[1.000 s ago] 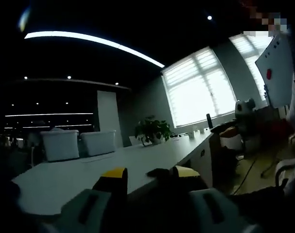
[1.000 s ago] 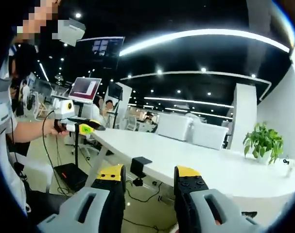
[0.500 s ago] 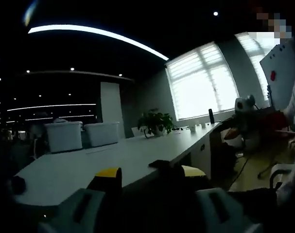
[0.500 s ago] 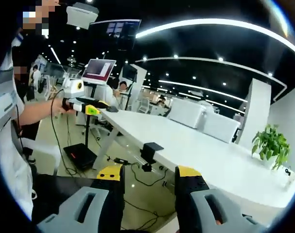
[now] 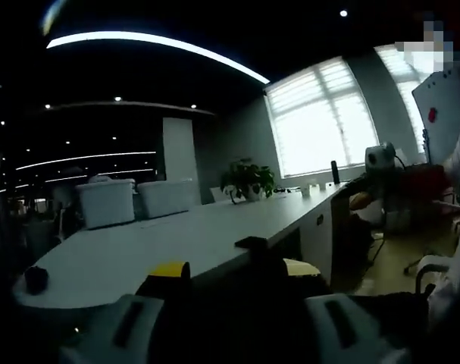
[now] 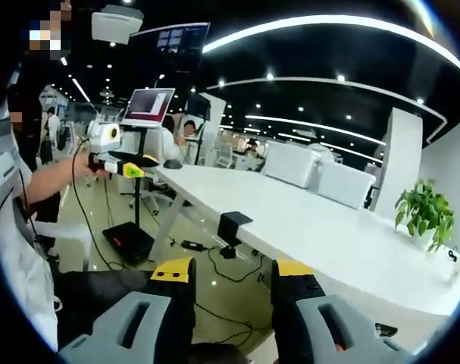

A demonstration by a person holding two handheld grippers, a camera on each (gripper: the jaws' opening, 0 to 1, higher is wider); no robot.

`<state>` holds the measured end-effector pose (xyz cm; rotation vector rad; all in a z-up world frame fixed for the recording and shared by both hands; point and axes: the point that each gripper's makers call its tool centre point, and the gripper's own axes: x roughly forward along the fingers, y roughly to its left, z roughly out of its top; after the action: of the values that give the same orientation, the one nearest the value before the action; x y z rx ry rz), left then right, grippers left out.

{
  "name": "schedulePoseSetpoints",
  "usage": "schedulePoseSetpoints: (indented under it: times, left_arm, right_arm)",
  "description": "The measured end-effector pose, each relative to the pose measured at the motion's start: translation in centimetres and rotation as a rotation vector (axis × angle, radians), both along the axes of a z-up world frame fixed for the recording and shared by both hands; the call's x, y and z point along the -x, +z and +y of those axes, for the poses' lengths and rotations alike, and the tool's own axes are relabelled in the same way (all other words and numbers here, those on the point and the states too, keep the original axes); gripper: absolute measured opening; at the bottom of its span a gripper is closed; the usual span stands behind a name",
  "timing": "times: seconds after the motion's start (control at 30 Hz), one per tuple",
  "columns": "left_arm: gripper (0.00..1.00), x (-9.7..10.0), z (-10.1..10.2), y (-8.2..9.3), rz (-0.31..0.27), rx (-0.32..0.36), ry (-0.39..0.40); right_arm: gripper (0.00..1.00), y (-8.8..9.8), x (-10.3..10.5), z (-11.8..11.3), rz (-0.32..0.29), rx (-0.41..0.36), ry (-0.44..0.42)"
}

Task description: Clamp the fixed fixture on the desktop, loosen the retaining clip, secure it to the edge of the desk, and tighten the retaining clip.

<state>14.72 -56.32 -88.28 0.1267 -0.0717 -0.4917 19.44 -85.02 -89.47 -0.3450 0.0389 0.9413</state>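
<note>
Fixture (image 6: 231,227) nearer, clamped on desk (image 6: 343,250) edge, beyond released right hand-held gripper (image 6: 228,274)

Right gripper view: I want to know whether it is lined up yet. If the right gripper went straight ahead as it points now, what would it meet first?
Probably the black fixture on the white desk's near edge, just above the open right gripper. Depth is unclear, though.

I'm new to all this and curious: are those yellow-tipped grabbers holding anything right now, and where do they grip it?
Nothing is held. The right gripper and left gripper both stand open with empty jaws; the black fixture sits untouched on the white desk's edge.
</note>
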Motion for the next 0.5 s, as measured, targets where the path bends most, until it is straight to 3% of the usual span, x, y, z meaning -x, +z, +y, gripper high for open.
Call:
schedulePoseSetpoints:
  times: [0.33,0.5]
  left_arm:
    - [0.47,0.61,0.36,1.2,-0.039,0.026,0.006]
    - [0.47,0.53,0.55,0.79,-0.035,0.028,0.011]
  right_arm:
    - [0.38,0.41,0.75,0.33,-0.055,0.02,0.026]
    - [0.38,0.58,0.66,0.23,-0.06,0.01,0.015]
